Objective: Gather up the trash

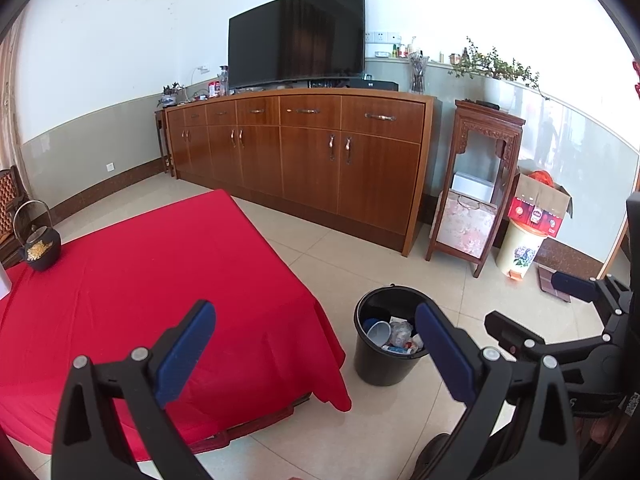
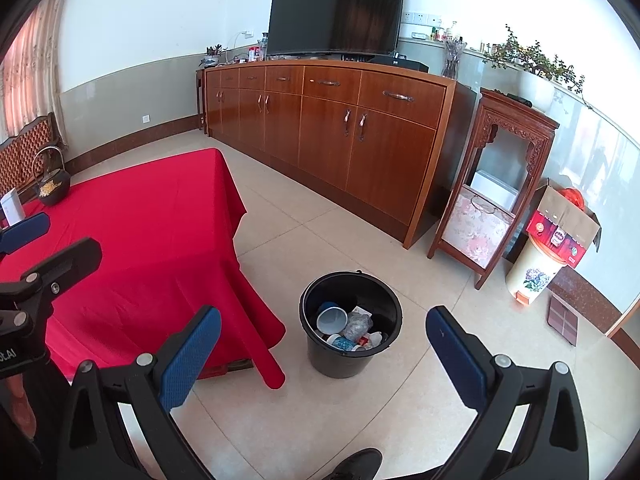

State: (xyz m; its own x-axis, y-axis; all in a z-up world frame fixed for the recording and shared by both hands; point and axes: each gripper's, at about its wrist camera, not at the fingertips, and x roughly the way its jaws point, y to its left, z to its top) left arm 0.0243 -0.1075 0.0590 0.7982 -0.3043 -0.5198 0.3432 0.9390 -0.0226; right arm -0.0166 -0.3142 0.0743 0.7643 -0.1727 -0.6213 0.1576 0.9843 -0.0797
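A black bucket (image 1: 380, 368) (image 2: 348, 362) stands on the tiled floor just past the corner of the table with the red cloth (image 1: 160, 280) (image 2: 152, 220). Inside lie a blue-and-white cup (image 2: 331, 319) (image 1: 378, 332), crumpled clear plastic (image 2: 357, 325) (image 1: 400, 332) and other scraps. My left gripper (image 1: 316, 352) (image 2: 48, 246) is open and empty over the table's corner. My right gripper (image 2: 324, 356) (image 1: 536, 308) hangs open and empty above the floor, with the bucket framed between its blue pads (image 2: 192, 356).
A black kettle (image 1: 42, 248) (image 2: 51, 188) and a white object (image 2: 12, 204) sit at the table's far left. A long wooden sideboard (image 1: 304, 160) with a TV lines the wall, then a carved stand (image 1: 476, 184), a flowered pedal bin (image 1: 520, 248), a cardboard box (image 1: 540, 204). A shoe (image 2: 356, 466) shows below.
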